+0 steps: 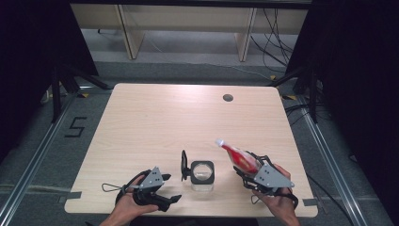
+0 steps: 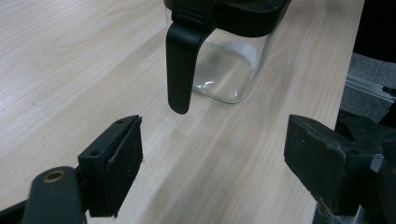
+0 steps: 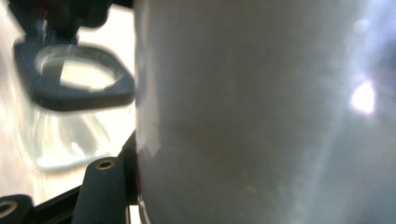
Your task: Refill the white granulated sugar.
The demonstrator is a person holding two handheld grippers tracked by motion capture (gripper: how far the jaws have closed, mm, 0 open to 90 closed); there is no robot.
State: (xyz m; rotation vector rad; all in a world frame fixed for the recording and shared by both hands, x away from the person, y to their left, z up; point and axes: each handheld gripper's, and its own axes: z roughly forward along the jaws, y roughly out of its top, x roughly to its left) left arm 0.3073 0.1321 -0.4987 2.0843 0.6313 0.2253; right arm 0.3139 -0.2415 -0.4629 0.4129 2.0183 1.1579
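the right gripper (image 1: 248, 165) at lower right hugs the red bottle (image 1: 239, 157), tipped toward the glass jar (image 1: 202, 173) to pour, while the left gripper (image 1: 162, 188) waits with jaws apart.

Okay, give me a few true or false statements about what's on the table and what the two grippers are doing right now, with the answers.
1. The right gripper holds a red and white pouch. True.
2. The left gripper is clamped on the jar's handle. False: its jaws stand open, short of the black handle.
3. The clear jar stands upright on the table. True.
4. The pouch lies flat on the table. False: it is lifted, tilted toward the jar.
5. The jar is full of red liquid. False: it looks empty.
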